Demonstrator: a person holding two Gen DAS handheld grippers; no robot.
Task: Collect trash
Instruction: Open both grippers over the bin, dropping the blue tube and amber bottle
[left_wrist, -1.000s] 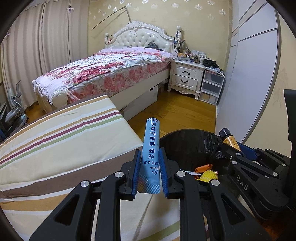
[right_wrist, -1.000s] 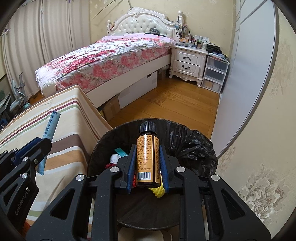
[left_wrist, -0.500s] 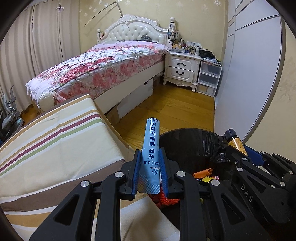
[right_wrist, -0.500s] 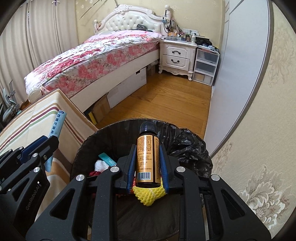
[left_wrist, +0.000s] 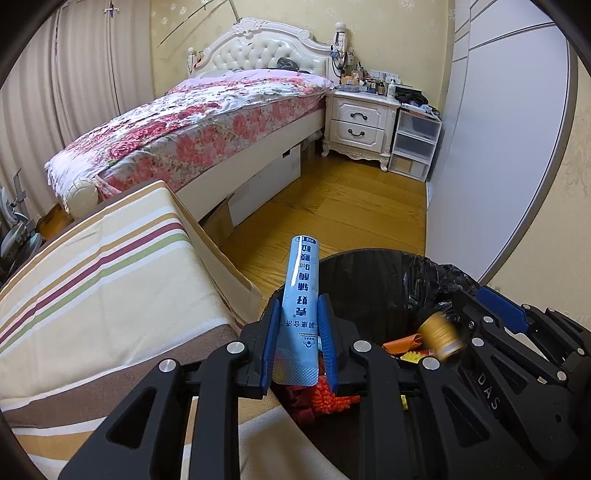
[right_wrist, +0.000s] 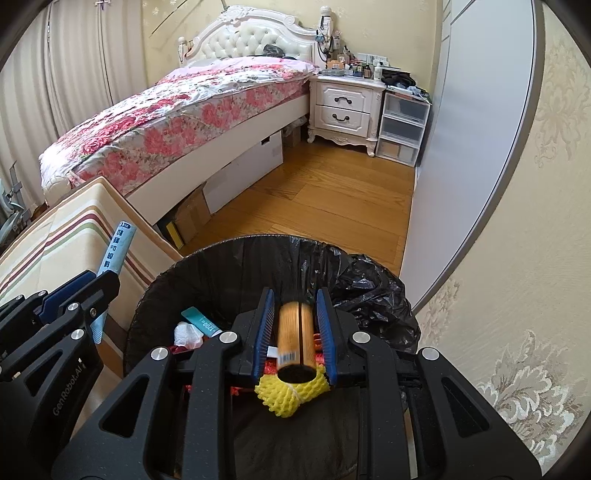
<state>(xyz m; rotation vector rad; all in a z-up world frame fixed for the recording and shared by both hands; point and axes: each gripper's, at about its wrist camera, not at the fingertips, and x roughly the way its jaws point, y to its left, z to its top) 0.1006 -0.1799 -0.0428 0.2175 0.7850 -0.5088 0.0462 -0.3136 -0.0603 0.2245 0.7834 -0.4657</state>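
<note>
1. Trash, item one: amber bottle, blurred, label orange-gold with a barcode near its base. It lies between the blue pads of your right gripper, over the open bin; the pads stand clear of its sides, so your right fingers are apart. From the left wrist view it shows as a blurred gold cylinder just beside that gripper.
2. Trash, item two: pale blue sachet with printed characters, upright, clamped between the fingers of your left gripper, at the bin's near-left edge.
3. Bin: round, lined with a black bag, standing on the wood floor beside the striped cloth surface.
4. Bin contents: yellow foam net, teal packet, white crumpled scrap, orange-red pieces.
</note>
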